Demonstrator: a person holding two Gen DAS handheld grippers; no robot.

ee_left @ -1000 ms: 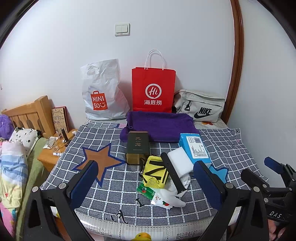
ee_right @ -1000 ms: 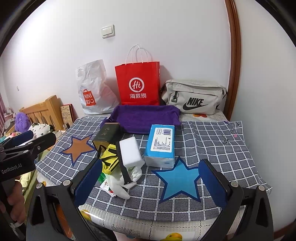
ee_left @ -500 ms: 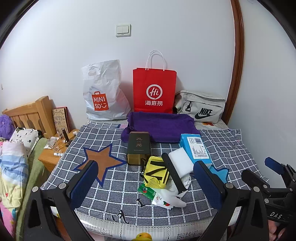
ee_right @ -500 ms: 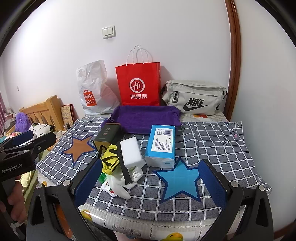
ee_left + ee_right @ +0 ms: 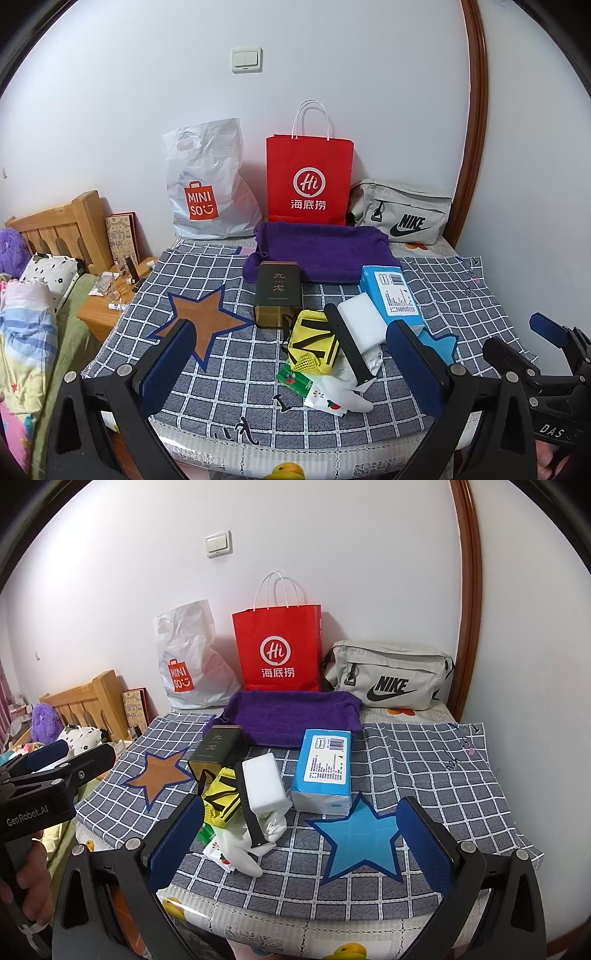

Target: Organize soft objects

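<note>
While the pile [image 5: 332,347] lies unmoved, both tools [image 5: 295,365] [image 5: 301,834] stay wide open, empty.

Even bright indoor light, soft shadows behind bags, sharp focus, strong fisheye bending, dark corners

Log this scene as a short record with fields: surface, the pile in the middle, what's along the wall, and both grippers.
surface: checked cloth with brown star and blue star
pile: dark tin, yellow pouch, white sponge, black strap, blue tissue pack
wall: Miniso bag, red paper bag, Nike bag, purple towel in front
left gripper: open, empty
right gripper: open, empty
</note>
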